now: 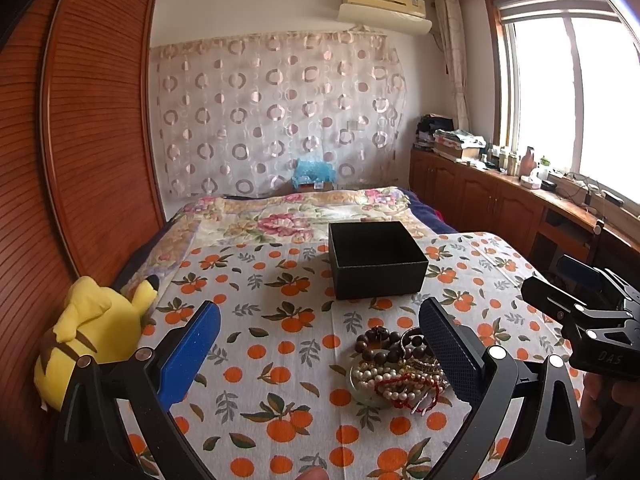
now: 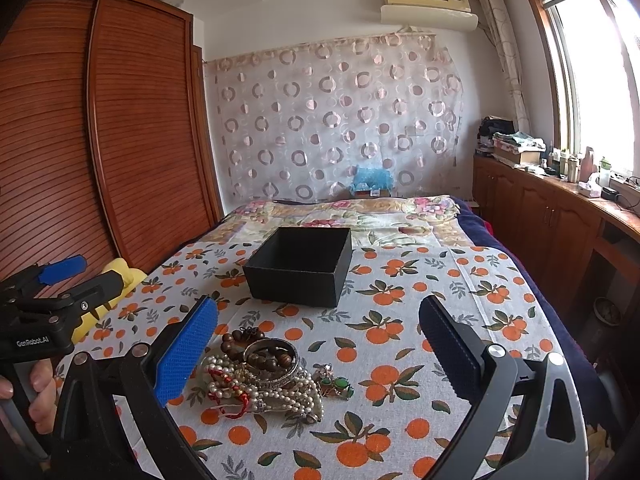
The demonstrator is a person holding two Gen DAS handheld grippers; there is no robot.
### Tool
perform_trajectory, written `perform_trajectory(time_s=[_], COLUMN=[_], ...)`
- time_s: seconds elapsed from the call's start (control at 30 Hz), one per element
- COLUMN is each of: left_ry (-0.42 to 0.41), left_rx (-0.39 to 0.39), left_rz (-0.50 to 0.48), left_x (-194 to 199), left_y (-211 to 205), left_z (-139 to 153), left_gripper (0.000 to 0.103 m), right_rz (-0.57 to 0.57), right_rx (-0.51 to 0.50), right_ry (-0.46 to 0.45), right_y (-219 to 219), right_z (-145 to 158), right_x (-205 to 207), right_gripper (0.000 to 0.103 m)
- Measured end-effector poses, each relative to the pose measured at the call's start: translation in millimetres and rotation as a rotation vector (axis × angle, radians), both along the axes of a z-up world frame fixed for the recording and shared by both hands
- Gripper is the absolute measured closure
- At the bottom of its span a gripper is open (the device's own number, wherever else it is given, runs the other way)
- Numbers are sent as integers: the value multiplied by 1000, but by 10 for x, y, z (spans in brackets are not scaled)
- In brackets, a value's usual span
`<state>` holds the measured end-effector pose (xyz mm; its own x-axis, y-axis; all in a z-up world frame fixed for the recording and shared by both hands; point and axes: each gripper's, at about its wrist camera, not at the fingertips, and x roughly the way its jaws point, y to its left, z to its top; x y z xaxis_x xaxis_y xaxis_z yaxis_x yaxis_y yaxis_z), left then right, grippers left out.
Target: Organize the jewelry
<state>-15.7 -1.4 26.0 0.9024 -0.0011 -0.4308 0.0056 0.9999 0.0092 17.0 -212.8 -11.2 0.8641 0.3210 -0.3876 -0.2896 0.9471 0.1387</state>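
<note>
Jewelry heaped low centre on orange-print cloth, between spread jaws of right gripper. Left gripper likewise spread wide, nothing pinched. Beyond, mid-frame, open black box. Farther back, bed.

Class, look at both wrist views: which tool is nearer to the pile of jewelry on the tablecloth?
Probably the left, narrowly. The left tool is open with the jewelry pile against its right finger. The right tool is open too, with the pile beside its left finger.
</note>
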Motion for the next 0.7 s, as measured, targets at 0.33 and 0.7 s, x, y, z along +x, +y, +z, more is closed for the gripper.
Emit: perform_trajectory(time_s=[0.33,0.7], left_ry=[-3,12], left_rx=[2,1], left_rz=[-2,-1], left_x=[9,44], left_y=[-11,-15], left_z=[-78,-164], left_gripper=[7,7], right_rz=[0,4], right_rx=[-1,1], right_ry=[-1,6], right_y=[-15,16], right_z=[14,-22], right_x=[-2,-12], right_gripper=[2,2])
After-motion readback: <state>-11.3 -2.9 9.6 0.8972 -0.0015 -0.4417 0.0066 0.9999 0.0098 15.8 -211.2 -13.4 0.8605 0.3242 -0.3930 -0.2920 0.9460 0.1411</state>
